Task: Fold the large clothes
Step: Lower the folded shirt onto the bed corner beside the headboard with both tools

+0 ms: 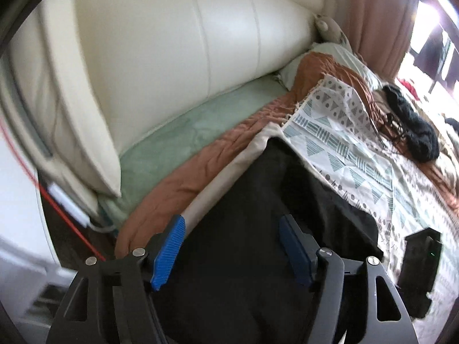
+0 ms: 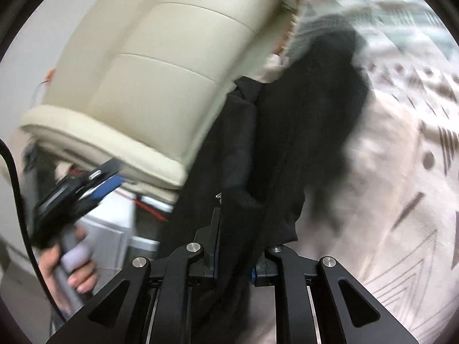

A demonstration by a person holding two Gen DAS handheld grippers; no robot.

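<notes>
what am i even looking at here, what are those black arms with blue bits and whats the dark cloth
These are two handheld grippers, one in each of a person's hands, each with a fisheye camera looking along its fingers. The left camera shows the left gripper open, its blue pads spread over a black garment lying on a patterned bedspread beside a cream headboard. The right camera shows the right gripper shut on that garment, which hangs from it. At its left you see the person's left hand holding the other gripper.
</notes>
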